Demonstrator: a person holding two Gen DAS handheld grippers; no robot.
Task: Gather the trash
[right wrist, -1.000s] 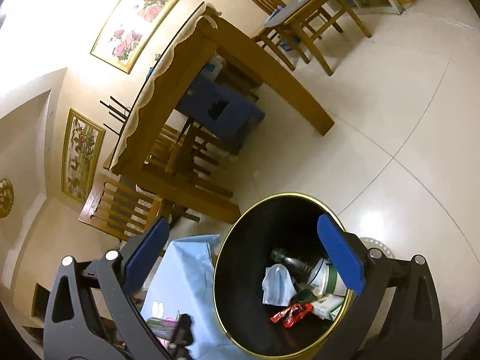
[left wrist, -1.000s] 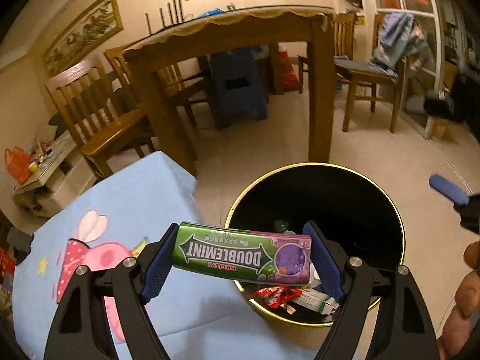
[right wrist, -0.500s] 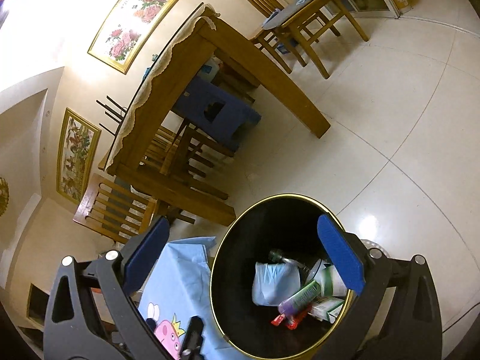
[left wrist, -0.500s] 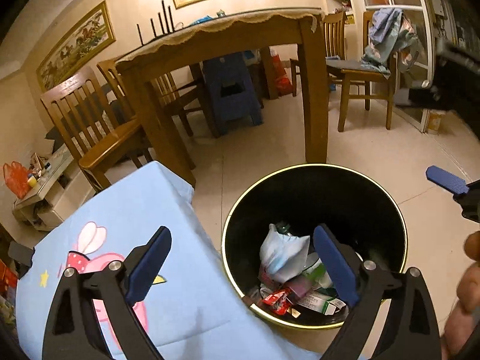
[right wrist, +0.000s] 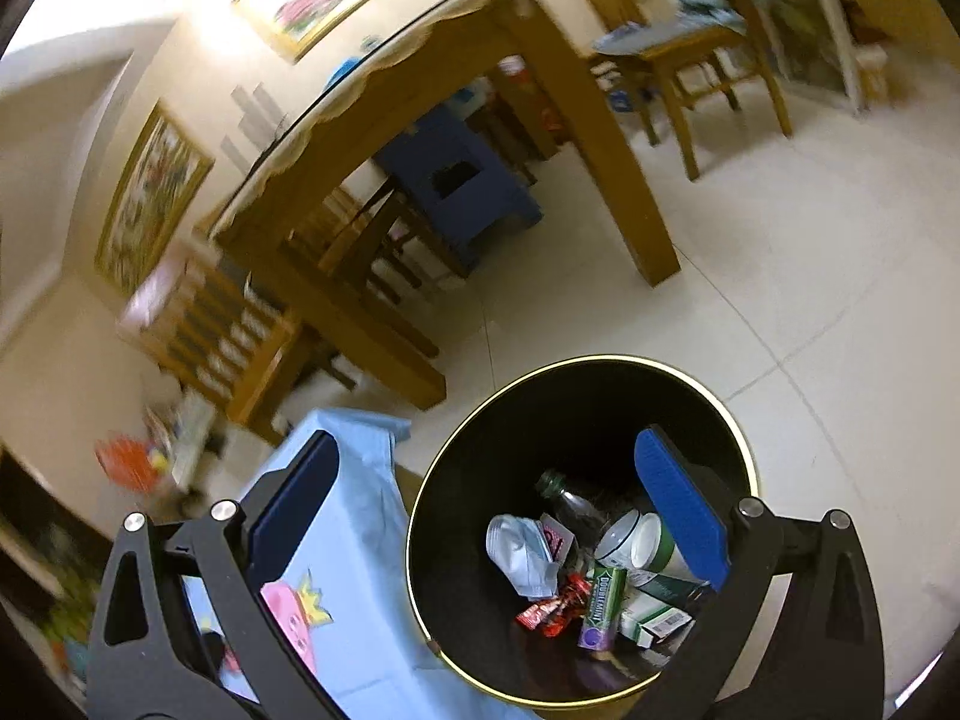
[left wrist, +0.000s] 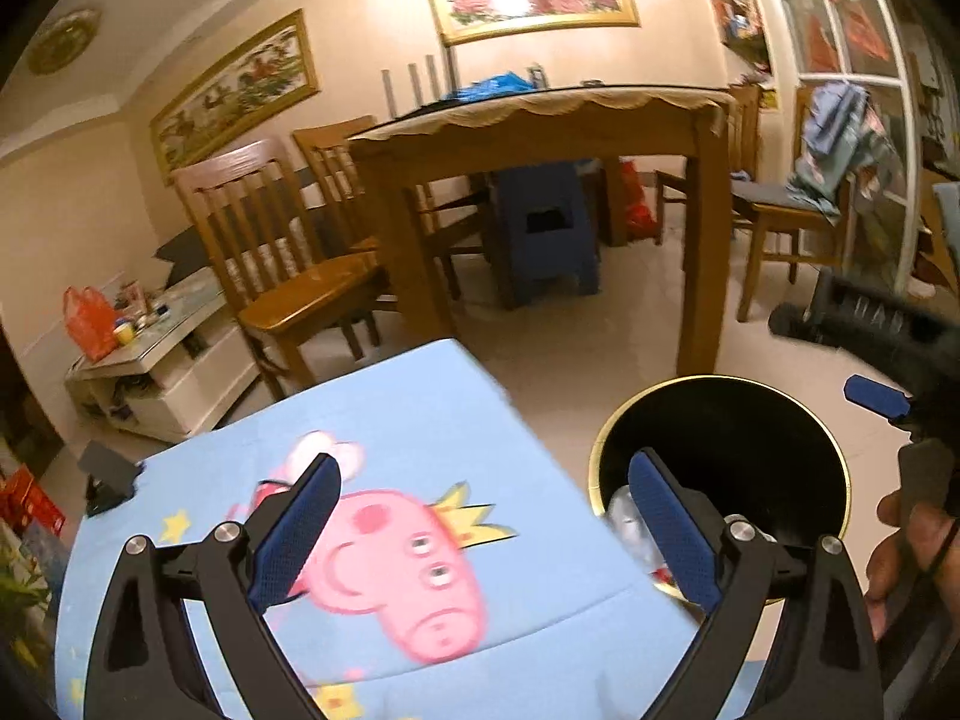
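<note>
A black trash bin with a gold rim stands on the floor beside the blue cartoon tablecloth; its rim also shows in the left wrist view. The green Doublemint gum pack lies inside the bin among a crumpled white bag, a red wrapper, a bottle and white cups. My left gripper is open and empty above the tablecloth's right part. My right gripper is open and empty above the bin's left rim.
A wooden dining table and chairs stand behind, with a blue stool under the table. A low white cabinet is at the left. A small black object sits on the tablecloth's left edge.
My left gripper opened and dropped the Doublemint pack into the bin, then swung left over the tablecloth. My right gripper stayed open over the bin.
</note>
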